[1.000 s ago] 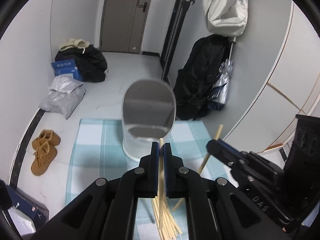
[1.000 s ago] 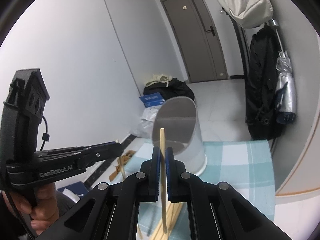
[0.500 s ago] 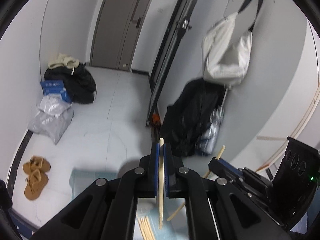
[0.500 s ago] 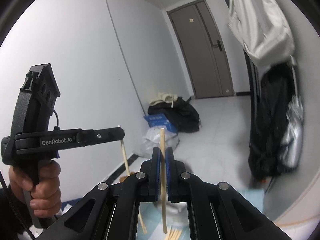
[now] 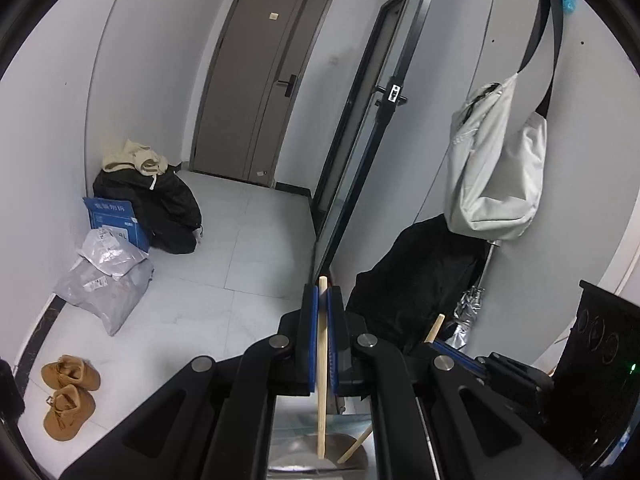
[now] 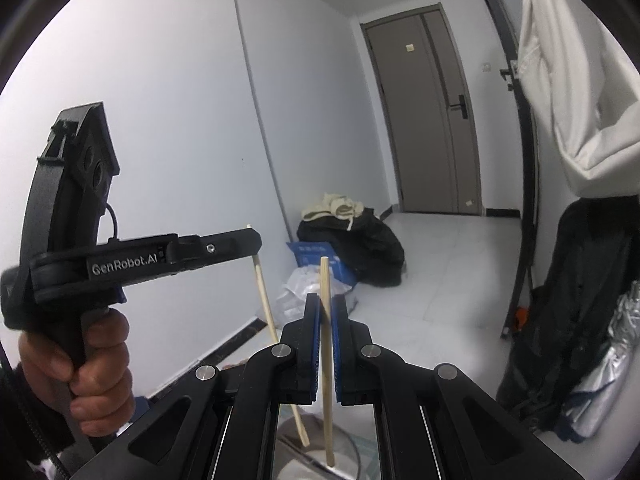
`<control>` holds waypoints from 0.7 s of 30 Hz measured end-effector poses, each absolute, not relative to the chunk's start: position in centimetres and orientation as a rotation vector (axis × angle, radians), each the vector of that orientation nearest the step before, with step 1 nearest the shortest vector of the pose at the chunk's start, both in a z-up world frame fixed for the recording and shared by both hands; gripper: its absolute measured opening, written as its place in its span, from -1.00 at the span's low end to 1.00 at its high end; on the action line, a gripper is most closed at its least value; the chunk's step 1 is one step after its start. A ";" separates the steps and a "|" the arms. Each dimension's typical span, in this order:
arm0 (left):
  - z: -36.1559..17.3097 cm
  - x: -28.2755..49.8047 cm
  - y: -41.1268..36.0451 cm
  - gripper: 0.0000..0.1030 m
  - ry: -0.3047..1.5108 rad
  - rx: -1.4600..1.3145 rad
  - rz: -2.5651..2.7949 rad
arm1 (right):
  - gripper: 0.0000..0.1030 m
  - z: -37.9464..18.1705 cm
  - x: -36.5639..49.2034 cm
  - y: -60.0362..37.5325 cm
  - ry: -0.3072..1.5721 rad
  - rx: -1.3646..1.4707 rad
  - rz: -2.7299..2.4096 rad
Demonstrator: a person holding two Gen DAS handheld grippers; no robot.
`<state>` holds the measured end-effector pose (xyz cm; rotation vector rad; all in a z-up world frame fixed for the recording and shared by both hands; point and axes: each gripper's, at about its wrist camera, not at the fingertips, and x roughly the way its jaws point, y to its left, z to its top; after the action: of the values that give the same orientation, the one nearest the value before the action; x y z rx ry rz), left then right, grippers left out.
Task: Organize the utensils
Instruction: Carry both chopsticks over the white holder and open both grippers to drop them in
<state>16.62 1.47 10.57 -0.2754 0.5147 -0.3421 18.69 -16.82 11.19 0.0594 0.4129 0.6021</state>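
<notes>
Holding one chopstick (image 5: pixel 322 364) in my left gripper (image 5: pixel 323 300) and another chopstick (image 6: pixel 327 360) in my right gripper (image 6: pixel 325 308), jaws clamped, I judge both hang over the metal holder (image 5: pixel 316 454), not dropped yet. Only the right view shows my hand (image 6: pixel 94 376); the left shows the shoes (image 5: pixel 68 396).

Only one legible marking: "GenRobot.AI" in pale lettering on the black side arm of the left hand-held gripper (image 6: pixel 256 246), seen from the right wrist view. Blue box (image 5: pixel 114 220) on the floor carries a line of white characters, too small to read. Small plaque on the door (image 5: pixel 273 16): unreadable.
</notes>
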 end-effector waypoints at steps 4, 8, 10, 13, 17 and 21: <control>8.7 17.0 1.6 -0.98 0.512 -0.271 -0.343 | -0.91 9.9 19.4 -16.3 0.416 0.037 0.607; 7.4 16.7 1.6 -0.98 0.523 -0.273 -0.368 | -0.91 8.6 19.4 -15.8 0.434 0.010 0.627; 7.2 16.7 1.5 -0.98 0.526 -0.272 -0.374 | -0.91 8.0 19.2 -15.6 0.442 -0.017 0.638; 6.6 16.6 1.2 -0.97 0.536 -0.259 -0.386 | -0.91 7.4 18.9 -15.3 0.457 -0.054 0.663; 5.7 16.5 1.0 -0.98 0.576 -0.244 -0.398 | -0.91 6.5 18.3 -14.8 0.485 -0.101 0.682; 4.8 16.1 0.8 -0.97 0.611 -0.234 -0.412 | -0.91 5.3 18.1 -14.4 0.522 -0.111 0.696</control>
<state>16.07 0.84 4.81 -0.2335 0.6108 -0.4124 18.07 -14.43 5.30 -0.1108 0.5218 0.6961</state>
